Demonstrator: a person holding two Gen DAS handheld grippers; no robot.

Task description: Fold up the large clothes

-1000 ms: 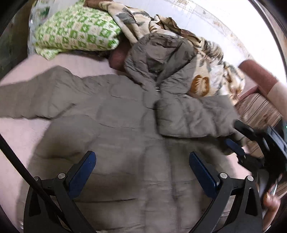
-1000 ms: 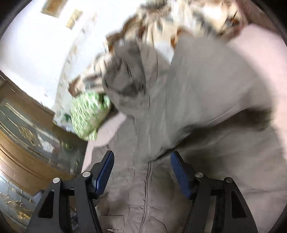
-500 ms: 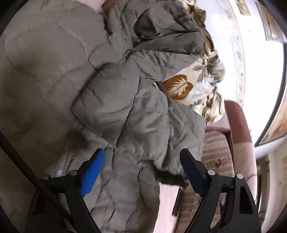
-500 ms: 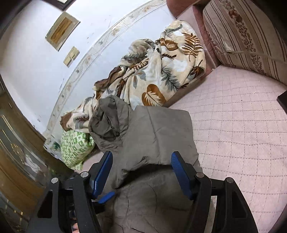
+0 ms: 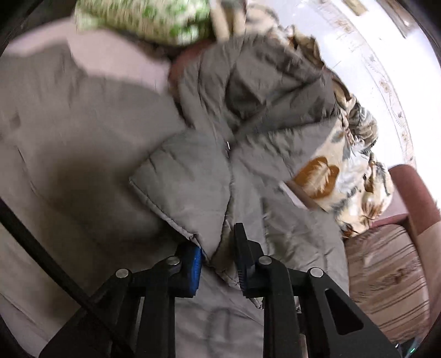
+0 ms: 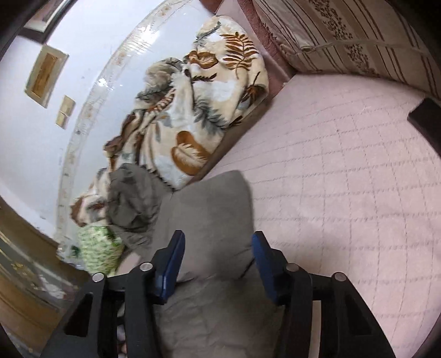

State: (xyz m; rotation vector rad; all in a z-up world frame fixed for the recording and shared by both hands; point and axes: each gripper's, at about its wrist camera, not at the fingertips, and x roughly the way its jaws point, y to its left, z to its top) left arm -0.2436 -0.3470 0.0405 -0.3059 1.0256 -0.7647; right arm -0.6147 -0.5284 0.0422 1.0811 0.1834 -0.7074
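A large grey-brown quilted hooded jacket [image 5: 91, 132] lies spread on a pink quilted bed cover [image 6: 344, 170]. Its right sleeve [image 5: 193, 176] is folded across the chest. My left gripper [image 5: 217, 253] is shut on the folded sleeve's cuff edge, low over the jacket front. The hood [image 5: 264, 82] lies toward the head of the bed. In the right wrist view my right gripper [image 6: 217, 256] is open, its blue pads either side of a folded part of the jacket [image 6: 212, 212] without clamping it.
A leaf-print blanket [image 6: 204, 110] is heaped along the wall beyond the hood. A green-and-white patterned pillow [image 5: 143, 19] lies at the bed's far end. A striped brown cushion [image 5: 386, 270] stands to the right. A wooden cabinet [image 6: 22, 275] is to the left.
My left gripper has closed from wide open onto the folded sleeve's edge and swung back over the jacket. My right gripper stays open and has come lower over the folded part.
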